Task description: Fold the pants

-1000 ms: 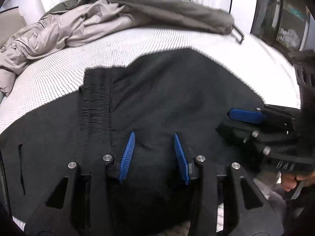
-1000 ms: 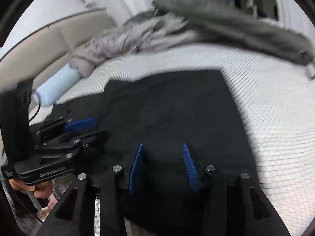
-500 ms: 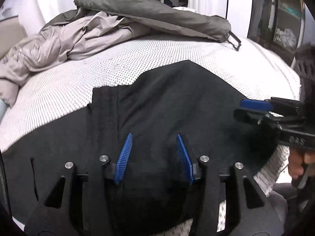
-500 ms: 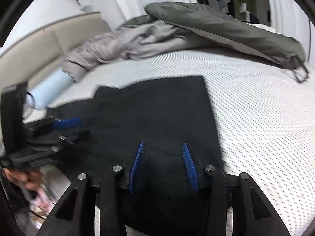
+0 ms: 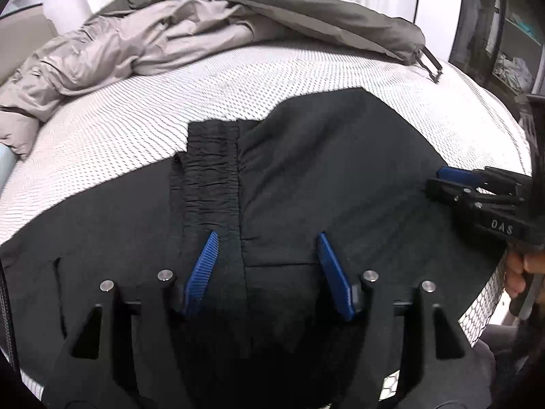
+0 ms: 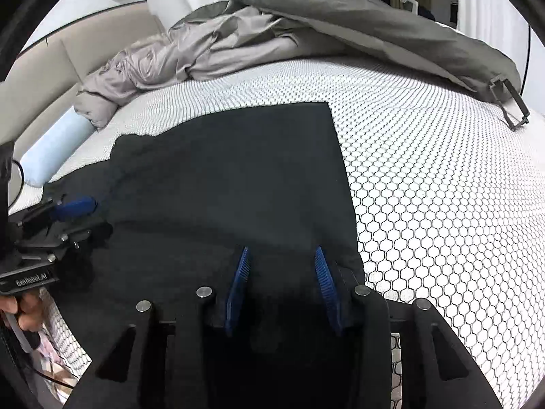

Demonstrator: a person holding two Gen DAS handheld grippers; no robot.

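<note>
Black pants (image 5: 323, 177) lie flat on the white mesh-patterned bed (image 5: 136, 129), and their gathered waistband (image 5: 209, 170) runs away from me. My left gripper (image 5: 266, 238) hovers over the cloth just right of the waistband. Its jaws are opening and the blue pads do not press on anything. In the right wrist view the pants (image 6: 238, 170) end in a straight edge on the right. My right gripper (image 6: 282, 252) stands open over the cloth near that edge. Each gripper shows in the other's view: the right gripper (image 5: 453, 177) and the left gripper (image 6: 73, 206).
A crumpled beige-grey jacket (image 5: 119, 47) and an olive-green garment (image 5: 306, 10) with a strap buckle (image 5: 431, 64) lie at the back of the bed. A pale blue roll (image 6: 54, 150) rests by the beige headboard (image 6: 51, 71). A hand (image 5: 521, 269) shows at the bed's near edge.
My left gripper's jaws have spread wider over the pants. My right gripper has shifted right toward the pants' right edge, away from the left one.
</note>
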